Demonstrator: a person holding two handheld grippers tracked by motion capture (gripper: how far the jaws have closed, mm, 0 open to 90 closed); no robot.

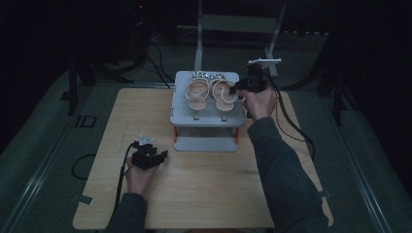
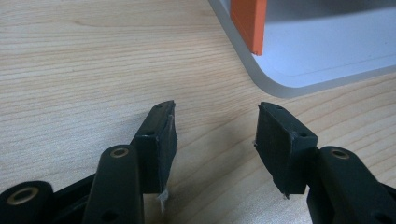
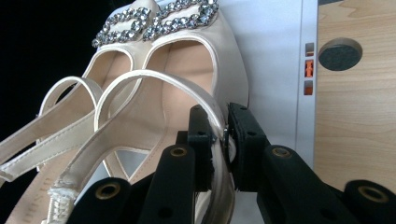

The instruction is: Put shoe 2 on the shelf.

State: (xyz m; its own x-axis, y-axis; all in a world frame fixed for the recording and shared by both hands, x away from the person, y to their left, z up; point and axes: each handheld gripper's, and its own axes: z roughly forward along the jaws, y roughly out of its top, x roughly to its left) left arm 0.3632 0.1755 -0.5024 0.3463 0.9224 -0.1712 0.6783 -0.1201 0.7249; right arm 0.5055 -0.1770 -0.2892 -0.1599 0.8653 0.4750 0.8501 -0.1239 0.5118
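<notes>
A pair of cream sandals with rhinestone buckles stands on top of a grey two-tier rack [image 1: 206,119]. The left sandal [image 1: 197,94] and right sandal [image 1: 222,94] sit side by side, toes to the back. My right gripper [image 1: 238,90] reaches in from the rack's right side. In the right gripper view it [image 3: 219,112] is shut on the thin back strap [image 3: 140,79] of the nearer sandal [image 3: 187,51]; the other sandal [image 3: 70,107] lies beyond. My left gripper [image 1: 161,154] rests low over the table, open and holding nothing [image 2: 215,109].
The rack's lower shelf [image 2: 327,51] and an orange leg [image 2: 250,23] lie just ahead of the left gripper. The wooden table [image 1: 209,189] ends close behind the rack. A white metal frame [image 1: 238,24] and cables stand on the dark floor beyond.
</notes>
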